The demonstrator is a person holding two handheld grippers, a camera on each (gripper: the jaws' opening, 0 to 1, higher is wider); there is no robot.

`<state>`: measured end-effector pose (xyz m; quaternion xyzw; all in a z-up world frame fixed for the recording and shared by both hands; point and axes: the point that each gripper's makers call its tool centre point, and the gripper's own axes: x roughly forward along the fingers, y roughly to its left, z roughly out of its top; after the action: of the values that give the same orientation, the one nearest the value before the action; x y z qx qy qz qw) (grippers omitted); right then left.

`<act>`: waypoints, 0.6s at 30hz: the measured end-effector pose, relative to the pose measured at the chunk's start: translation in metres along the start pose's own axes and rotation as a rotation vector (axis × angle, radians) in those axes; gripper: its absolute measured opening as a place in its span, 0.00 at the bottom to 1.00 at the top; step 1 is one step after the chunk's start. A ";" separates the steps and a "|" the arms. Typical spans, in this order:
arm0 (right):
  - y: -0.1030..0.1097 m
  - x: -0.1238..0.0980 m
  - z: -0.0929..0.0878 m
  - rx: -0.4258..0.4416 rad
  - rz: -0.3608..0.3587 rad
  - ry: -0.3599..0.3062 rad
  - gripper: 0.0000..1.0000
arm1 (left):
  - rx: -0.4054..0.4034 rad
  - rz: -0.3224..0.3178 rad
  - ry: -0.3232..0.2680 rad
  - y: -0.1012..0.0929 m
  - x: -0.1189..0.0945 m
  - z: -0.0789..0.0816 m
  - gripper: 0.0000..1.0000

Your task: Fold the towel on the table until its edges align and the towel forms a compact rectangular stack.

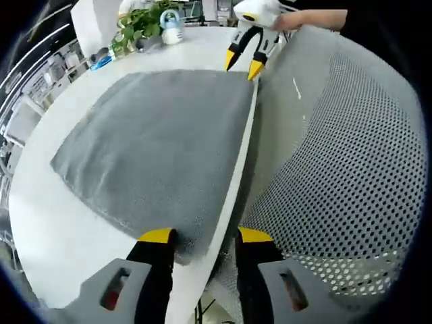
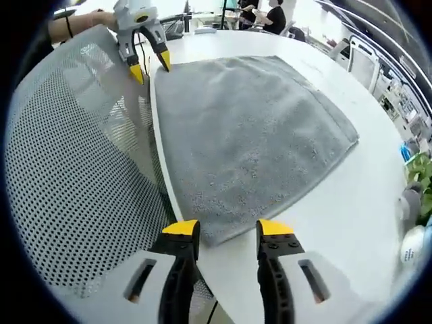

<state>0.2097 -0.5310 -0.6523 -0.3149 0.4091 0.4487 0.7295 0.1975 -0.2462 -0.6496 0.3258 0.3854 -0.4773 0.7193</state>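
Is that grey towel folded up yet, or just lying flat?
Lying flat: the towel is spread across the table; whether it is already doubled, cannot tell.

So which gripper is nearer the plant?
Right. The right gripper sits at the towel corner at the plant end of the table; the left gripper is at the opposite corner, across the towel.

The light is bright and even in both views. The white table (image 1: 61,229) shines a little but has no hard glare. In the right gripper view the top is very bright, almost washed out, where light comes in from far windows. Shadows are soft and small. The gray towel (image 2: 250,135) looks sharp in the middle. Near the round edges, things bend and stretch, and they get a bit blurry.
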 end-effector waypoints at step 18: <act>0.009 0.004 0.000 0.111 0.083 0.033 0.01 | -0.126 0.015 0.028 0.017 0.008 0.002 0.06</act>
<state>0.2023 -0.5260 -0.6564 -0.2641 0.4583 0.4498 0.7197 0.2163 -0.2462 -0.6540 0.2893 0.4222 -0.4423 0.7365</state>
